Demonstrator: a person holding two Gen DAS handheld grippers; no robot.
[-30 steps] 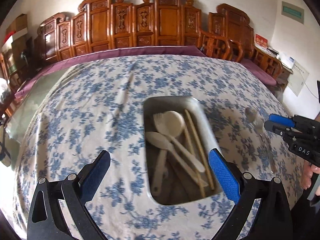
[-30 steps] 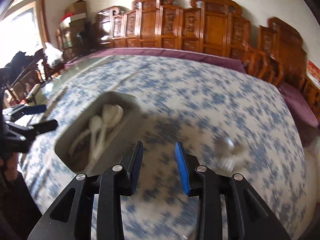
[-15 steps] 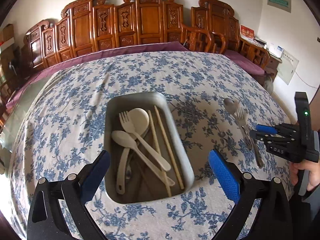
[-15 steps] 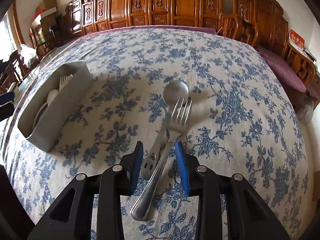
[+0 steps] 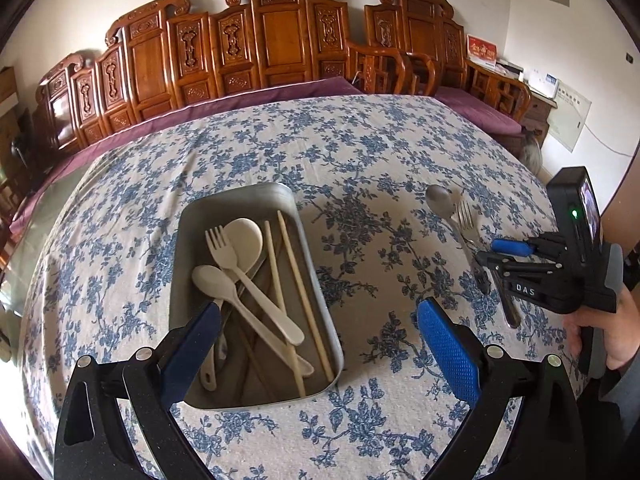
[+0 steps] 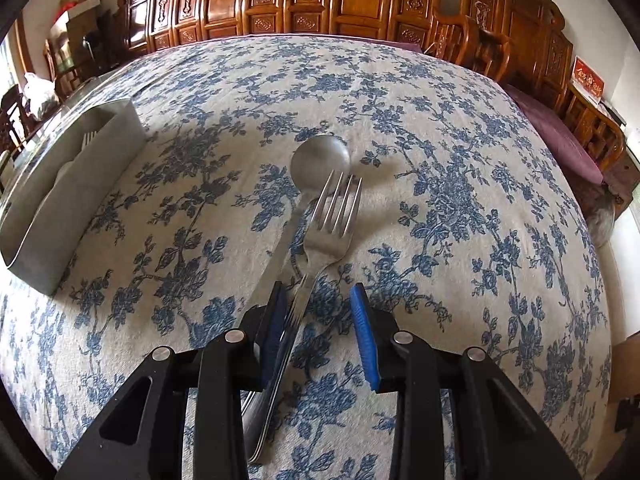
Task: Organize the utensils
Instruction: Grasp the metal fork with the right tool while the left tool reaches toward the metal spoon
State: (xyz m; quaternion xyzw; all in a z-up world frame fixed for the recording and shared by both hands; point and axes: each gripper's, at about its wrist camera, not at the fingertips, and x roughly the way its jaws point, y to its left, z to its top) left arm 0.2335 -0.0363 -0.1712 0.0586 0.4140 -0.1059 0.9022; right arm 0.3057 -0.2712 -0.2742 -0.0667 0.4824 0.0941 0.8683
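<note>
A metal fork (image 6: 332,220) lies across a metal spoon (image 6: 320,158) on the blue-flowered tablecloth. My right gripper (image 6: 320,312) straddles the fork's handle low over the cloth. Its jaws are closing; the handle runs close by the left pad and the right pad stands clear of it. The left wrist view shows that same right gripper (image 5: 486,254) over both handles, a hand holding it. The metal tray (image 5: 240,196) holds a beige plastic fork (image 5: 224,248), two beige spoons and chopsticks (image 5: 296,280). My left gripper (image 5: 318,312) hangs wide open above the tray's near right corner, holding nothing.
Carved wooden chairs (image 5: 280,40) line the far side of the table, with a purple cloth edge (image 5: 240,100) below them. In the right wrist view the tray (image 6: 72,184) stands at the left. The table drops away on the right towards a purple cushion (image 6: 560,136).
My right gripper has come down and forward until the fork and spoon handles lie between its jaws. The left gripper has slid sideways, so the tray now sits further left in its view.
</note>
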